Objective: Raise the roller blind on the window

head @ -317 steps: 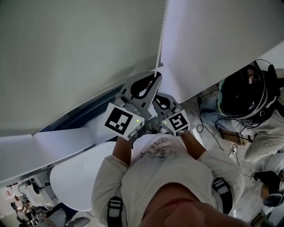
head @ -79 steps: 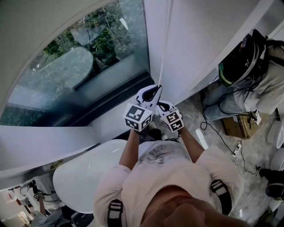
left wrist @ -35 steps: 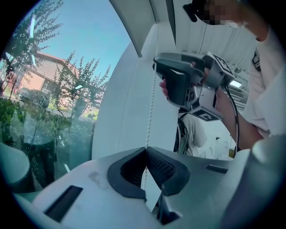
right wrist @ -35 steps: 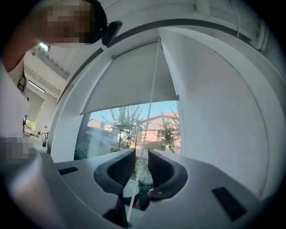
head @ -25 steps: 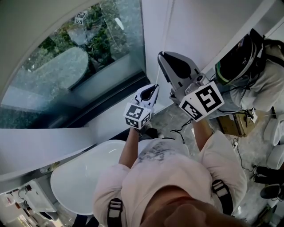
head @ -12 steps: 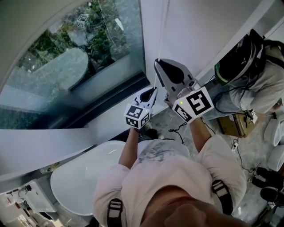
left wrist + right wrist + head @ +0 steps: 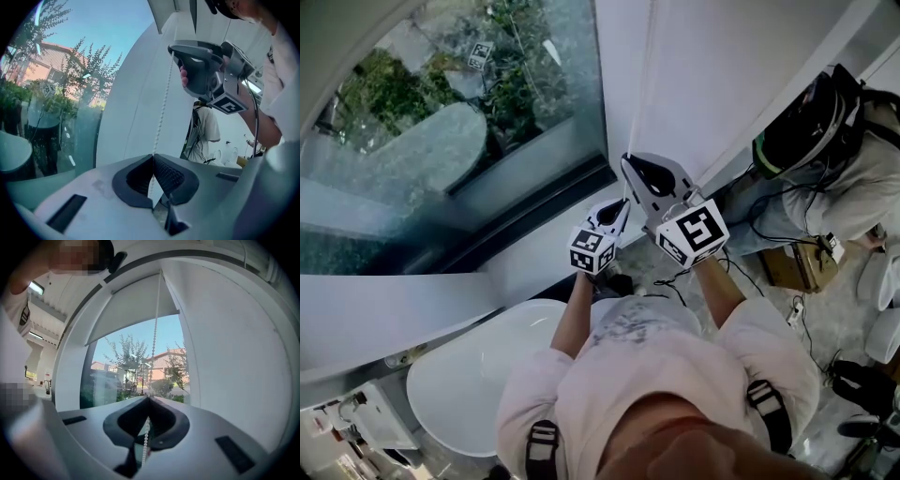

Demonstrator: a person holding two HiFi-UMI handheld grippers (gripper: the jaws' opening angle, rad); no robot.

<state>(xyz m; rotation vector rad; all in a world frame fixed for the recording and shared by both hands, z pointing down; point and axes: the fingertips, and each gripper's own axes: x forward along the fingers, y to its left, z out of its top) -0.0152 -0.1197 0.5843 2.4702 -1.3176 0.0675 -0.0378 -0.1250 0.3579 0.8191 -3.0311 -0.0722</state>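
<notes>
Two grippers hold the bead chain (image 7: 154, 333) beside the window (image 7: 487, 122): the left gripper (image 7: 152, 155) has its fingers closed on it, and the right gripper (image 7: 149, 397) grips it just above. The roller blind (image 7: 136, 310) covers only the window's top. Black-and-white square markers show on both cubes.

White tub (image 7: 469, 370), helmeted person (image 7: 806, 141) nearby

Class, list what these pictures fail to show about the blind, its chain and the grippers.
Head view: the chain is cut off by the top edge.
Right gripper view: the blind has its roller hidden by the window arch.
Left gripper view: the left gripper hides the chain's lower loop.
</notes>
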